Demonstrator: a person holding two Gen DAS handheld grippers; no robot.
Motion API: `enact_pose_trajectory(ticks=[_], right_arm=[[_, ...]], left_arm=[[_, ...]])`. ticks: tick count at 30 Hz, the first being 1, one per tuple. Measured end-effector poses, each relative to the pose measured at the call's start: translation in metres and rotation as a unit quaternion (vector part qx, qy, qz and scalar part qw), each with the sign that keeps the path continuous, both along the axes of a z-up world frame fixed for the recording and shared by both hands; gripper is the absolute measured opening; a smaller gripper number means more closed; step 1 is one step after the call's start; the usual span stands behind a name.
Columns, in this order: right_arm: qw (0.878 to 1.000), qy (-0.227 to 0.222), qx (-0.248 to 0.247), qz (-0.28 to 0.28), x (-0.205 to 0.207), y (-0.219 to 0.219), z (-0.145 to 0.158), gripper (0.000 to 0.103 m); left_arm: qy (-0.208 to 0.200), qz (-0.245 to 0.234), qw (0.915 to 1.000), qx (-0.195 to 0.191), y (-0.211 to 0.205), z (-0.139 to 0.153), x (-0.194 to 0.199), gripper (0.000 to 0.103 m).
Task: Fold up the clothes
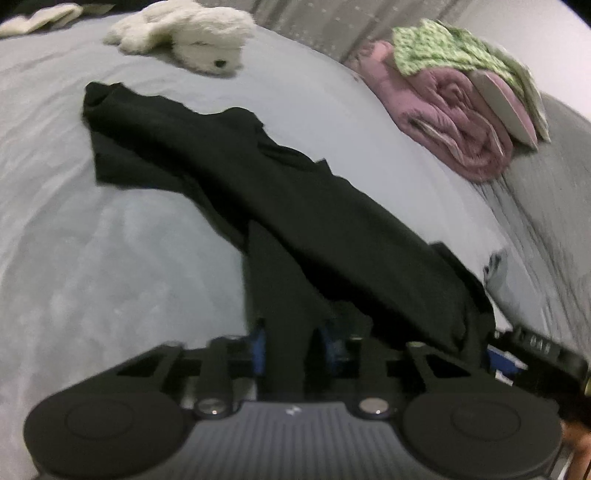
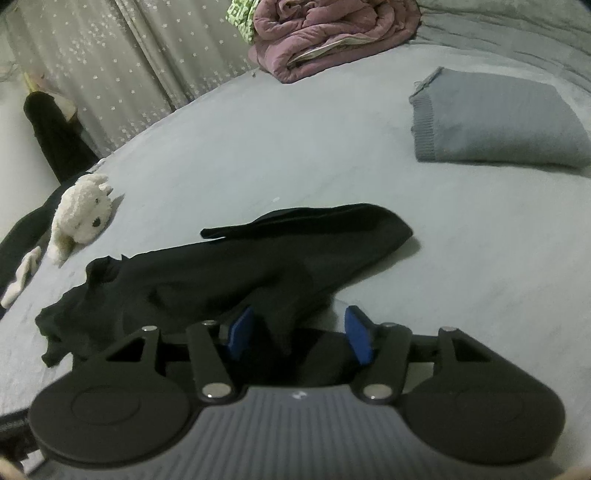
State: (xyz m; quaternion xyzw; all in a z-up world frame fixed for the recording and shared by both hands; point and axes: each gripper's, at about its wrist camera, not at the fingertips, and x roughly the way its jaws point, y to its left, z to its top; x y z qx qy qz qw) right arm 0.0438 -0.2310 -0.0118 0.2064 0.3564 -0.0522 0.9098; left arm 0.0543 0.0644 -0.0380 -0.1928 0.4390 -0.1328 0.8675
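Looking from left to right across the bed [image 2: 332, 155], you have a white soft toy [image 2: 83, 206] near the far left edge, the black garment [image 2: 221, 273] bunched and half-lifted in the middle, a pink quilt [image 2: 325, 33] at the back, and a folded grey sweater [image 2: 495, 122] well to the right. Your left gripper [image 1: 291, 343] has its blue pads [image 1: 258, 345] drawn close on a hanging strip of the black cloth, so it seems to be pinching it, though the blur and dark fabric hide the contact itself. Your right gripper [image 2: 299, 332] has its fingers [image 2: 356, 334] spread apart, with a tongue of the cloth lying loosely between them and pressed by neither pad. The risk is that the cloth hangs from one pinch only: pull with the left and the loose side may slide out of the right, dragging the garment into a twisted rope instead of a flat panel. The fabric is thin and slack, so a narrow pinch could also slip free under its own weight. Swinging it leftward could sweep it into the toy. Whether this is a fold being laid down or one being picked up, the pictures do not settle.
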Motion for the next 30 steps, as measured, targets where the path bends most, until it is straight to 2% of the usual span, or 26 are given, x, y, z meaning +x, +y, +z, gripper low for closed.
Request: enact_pose_trajectory(ticks=[3, 10, 16, 19, 23, 30], right_arm=[[1.0, 0.0, 0.002, 0.004, 0.0, 0.003, 0.001, 0.06], [1.0, -0.004, 0.006, 0.012, -0.001, 0.007, 0.006, 0.061], [1.0, -0.012, -0.004, 0.019, -0.003, 0.011, 0.013, 0.061], [0.999, -0.018, -0.029, 0.034, -0.001, 0.015, 0.019, 0.061], [0.996, -0.027, -0.076, 0.048, 0.008, 0.019, 0.025, 0.063], [0.986, -0.045, -0.134, 0.086, 0.041, 0.023, 0.024, 0.063]], left_arm=[[-0.005, -0.003, 1.0, -0.002, 0.002, 0.006, -0.004, 0.003], [-0.04, 0.005, 0.9991, -0.009, 0.013, 0.034, -0.021, 0.002], [-0.051, 0.004, 0.9987, -0.007, 0.029, 0.053, -0.036, 0.002], [-0.042, -0.005, 0.9991, 0.011, 0.036, 0.057, -0.037, 0.002], [-0.004, -0.016, 0.999, 0.041, 0.043, 0.048, -0.03, 0.002], [-0.004, -0.02, 0.9935, 0.112, 0.042, 0.044, -0.03, 0.003]])
